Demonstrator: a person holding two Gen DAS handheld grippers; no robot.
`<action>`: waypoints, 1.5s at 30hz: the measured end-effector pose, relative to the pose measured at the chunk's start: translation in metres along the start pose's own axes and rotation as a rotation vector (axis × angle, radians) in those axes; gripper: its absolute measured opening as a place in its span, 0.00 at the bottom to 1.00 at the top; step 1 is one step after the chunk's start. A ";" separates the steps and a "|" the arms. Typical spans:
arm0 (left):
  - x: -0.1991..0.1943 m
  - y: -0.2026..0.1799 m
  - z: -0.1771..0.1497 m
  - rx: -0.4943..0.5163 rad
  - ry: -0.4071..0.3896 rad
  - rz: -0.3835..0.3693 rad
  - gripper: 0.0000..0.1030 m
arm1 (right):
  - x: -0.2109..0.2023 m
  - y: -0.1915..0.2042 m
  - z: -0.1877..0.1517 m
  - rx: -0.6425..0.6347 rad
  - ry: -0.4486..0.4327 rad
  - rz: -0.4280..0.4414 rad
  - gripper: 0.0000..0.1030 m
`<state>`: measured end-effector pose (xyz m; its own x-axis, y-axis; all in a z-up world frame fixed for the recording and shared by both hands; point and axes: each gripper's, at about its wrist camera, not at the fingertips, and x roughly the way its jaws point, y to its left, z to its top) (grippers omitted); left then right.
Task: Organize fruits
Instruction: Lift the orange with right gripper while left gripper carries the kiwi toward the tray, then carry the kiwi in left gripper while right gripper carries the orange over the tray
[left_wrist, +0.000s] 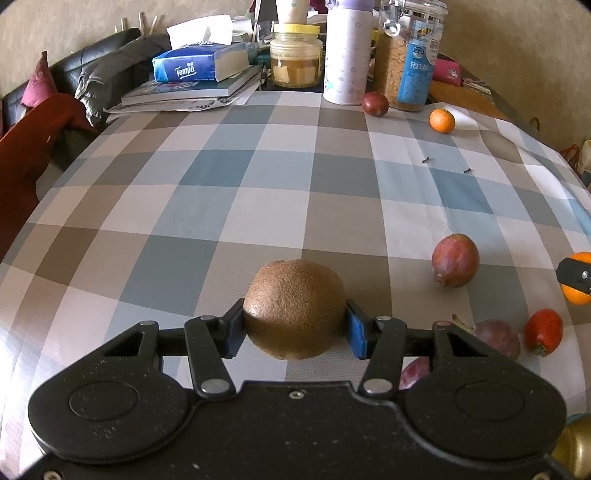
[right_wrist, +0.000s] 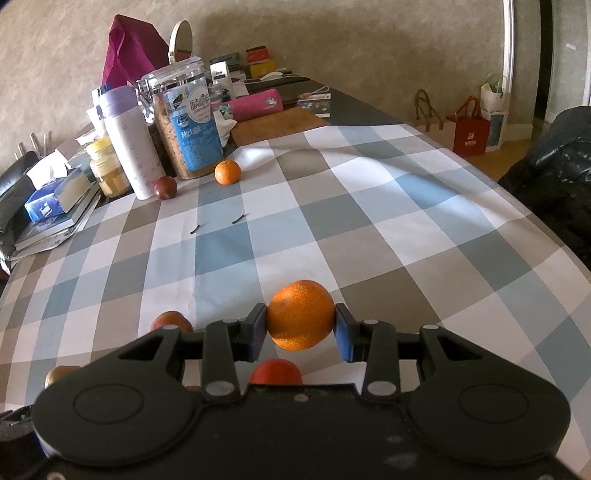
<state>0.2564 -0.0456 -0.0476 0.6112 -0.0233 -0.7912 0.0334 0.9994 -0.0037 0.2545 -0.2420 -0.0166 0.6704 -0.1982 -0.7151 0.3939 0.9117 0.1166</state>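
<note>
My left gripper (left_wrist: 295, 328) is shut on a brown kiwi (left_wrist: 295, 308), its blue pads pressed on both sides, low over the checked tablecloth (left_wrist: 221, 184). My right gripper (right_wrist: 300, 328) is shut on an orange tangerine (right_wrist: 300, 314), which also shows at the right edge of the left wrist view as the tangerine (left_wrist: 578, 277). Loose on the cloth nearby lie a purple-red fruit (left_wrist: 455, 260), a small red fruit (left_wrist: 543, 332) and a purple fruit (left_wrist: 496, 338) partly hidden behind the left gripper. Far back sit another tangerine (left_wrist: 441, 120) and a dark red fruit (left_wrist: 375, 104).
The table's far end holds a white flask (left_wrist: 347, 55), a labelled clear jar (left_wrist: 410, 62), a yellow-lidded jar (left_wrist: 295, 55), a tissue box (left_wrist: 199, 64) on books. Two small dark screws (right_wrist: 198, 229) lie mid-cloth. A dark jacket (right_wrist: 554, 166) and paper bags (right_wrist: 471, 134) are off the right edge.
</note>
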 end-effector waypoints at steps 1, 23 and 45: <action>0.000 0.000 0.000 0.000 0.000 0.000 0.57 | 0.000 0.000 0.000 -0.002 0.001 -0.002 0.38; -0.054 -0.008 0.005 0.041 -0.053 -0.025 0.57 | 0.002 -0.001 0.001 0.001 -0.001 -0.015 0.38; -0.139 0.030 -0.082 0.058 -0.011 -0.086 0.57 | 0.002 0.004 -0.002 -0.026 0.002 -0.011 0.38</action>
<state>0.1075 -0.0101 0.0123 0.6124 -0.1092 -0.7830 0.1311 0.9907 -0.0356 0.2566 -0.2379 -0.0188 0.6649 -0.2073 -0.7176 0.3845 0.9186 0.0909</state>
